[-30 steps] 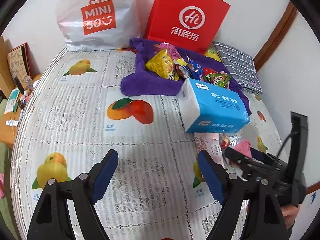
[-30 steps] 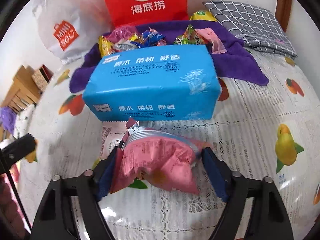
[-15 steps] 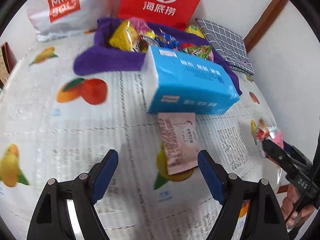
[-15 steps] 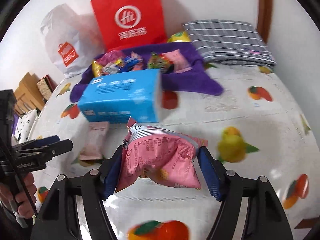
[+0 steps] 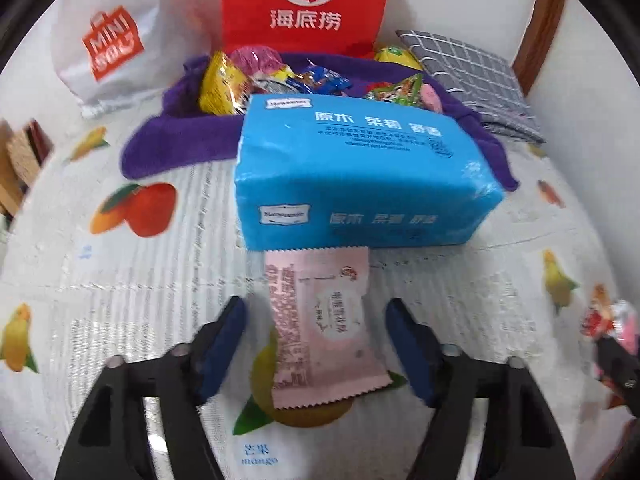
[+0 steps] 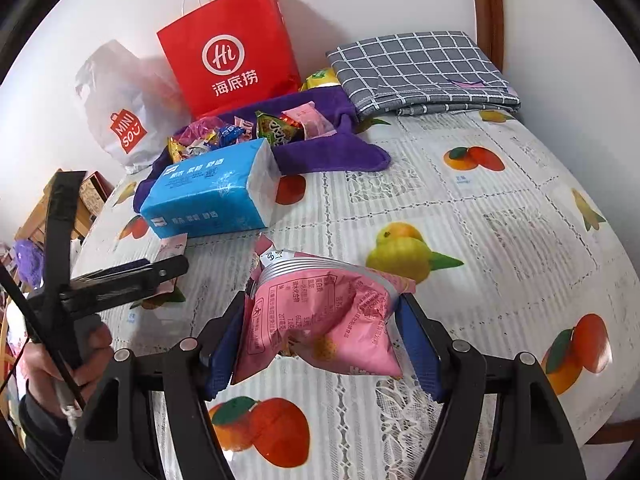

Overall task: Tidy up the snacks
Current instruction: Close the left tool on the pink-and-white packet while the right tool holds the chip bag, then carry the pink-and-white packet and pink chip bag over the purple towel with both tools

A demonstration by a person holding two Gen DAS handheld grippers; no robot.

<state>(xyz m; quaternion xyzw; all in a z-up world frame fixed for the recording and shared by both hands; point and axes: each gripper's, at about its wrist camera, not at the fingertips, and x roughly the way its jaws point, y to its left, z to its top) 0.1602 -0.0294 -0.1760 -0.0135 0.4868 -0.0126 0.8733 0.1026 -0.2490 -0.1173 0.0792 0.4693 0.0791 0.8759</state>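
My right gripper (image 6: 322, 332) is shut on a puffy pink snack bag (image 6: 320, 320) and holds it above the table. That bag and gripper also show at the right edge of the left wrist view (image 5: 612, 328). My left gripper (image 5: 316, 336) is open, its blue pads either side of a flat pale pink snack packet (image 5: 320, 328) lying on the tablecloth. The packet's far end touches a blue tissue pack (image 5: 360, 176). The left gripper shows from the side in the right wrist view (image 6: 160, 270). Several snacks (image 6: 276, 128) lie on a purple towel (image 6: 340, 152).
A red paper bag (image 6: 232, 68) and a white Miniso bag (image 6: 124, 120) stand against the wall behind the towel. A folded grey checked cloth (image 6: 420, 68) lies at the back right. A fruit-print tablecloth (image 6: 500, 220) covers the table. Wooden shelves (image 6: 32, 224) are left.
My left gripper has moved in over the pale pink packet, which now lies between its pads. My right gripper has carried the pink bag right, away from the tissue pack.
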